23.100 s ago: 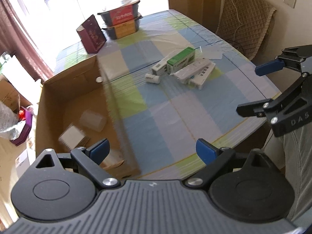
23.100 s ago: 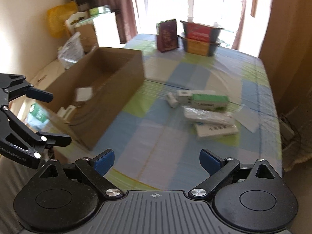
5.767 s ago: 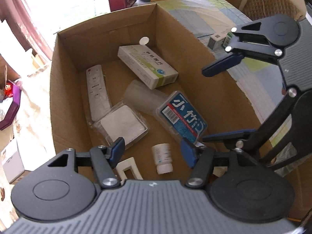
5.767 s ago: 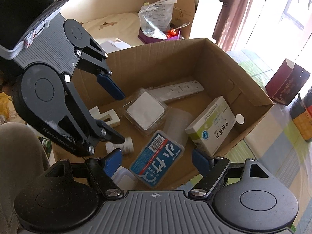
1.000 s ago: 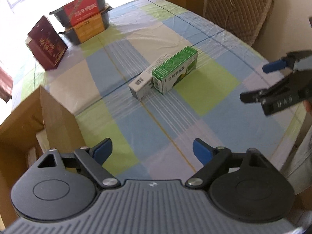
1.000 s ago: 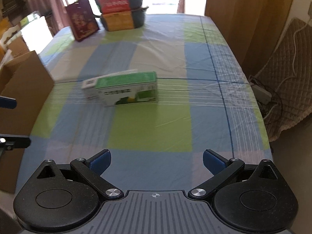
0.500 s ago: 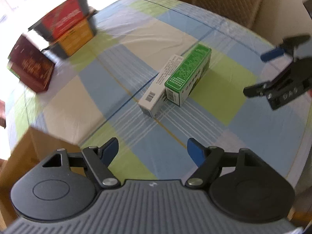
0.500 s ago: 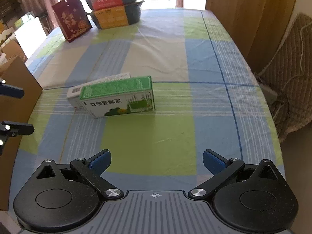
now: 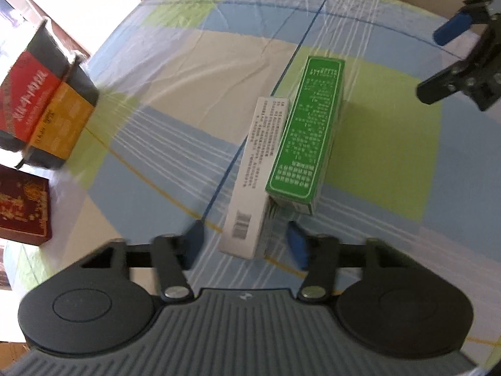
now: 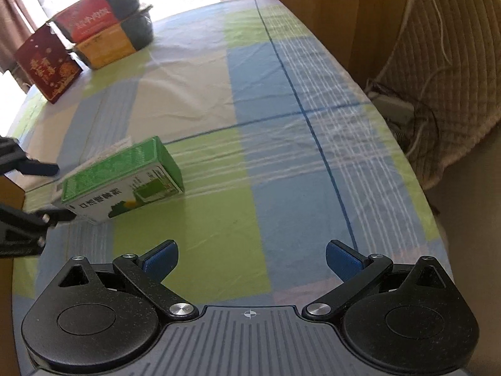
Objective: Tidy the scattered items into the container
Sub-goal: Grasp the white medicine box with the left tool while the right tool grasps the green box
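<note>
Our left tongs [image 9: 245,246] straddle the near end of the white box [image 9: 255,175], jaws parted and not yet pressing it, holding nothing. The green box [image 9: 308,131] lies flush against the white one's right side, both flat on the checked tablecloth [image 9: 175,62]. Our right tongs [image 10: 250,258] hang wide open and empty over bare cloth, near the green box but clear of it.

Risks, as we judge them:
- The right-hand pad [image 9: 296,247] sits roughly in line with the seam between the boxes. It could ride onto the green box's end and shove both, or pinch the pair.
- An end grip on a long light carton may let the far end droop or swing once lifted.
- The slick plastic cover over the cloth could let the boxes skate away under a push.

Both boxes run lengthwise away from the left tongs, parallel, barcode end of the white one nearest. The container is barely in view: only a brown cardboard edge [image 10: 11,192] at the left of the right wrist view.
</note>
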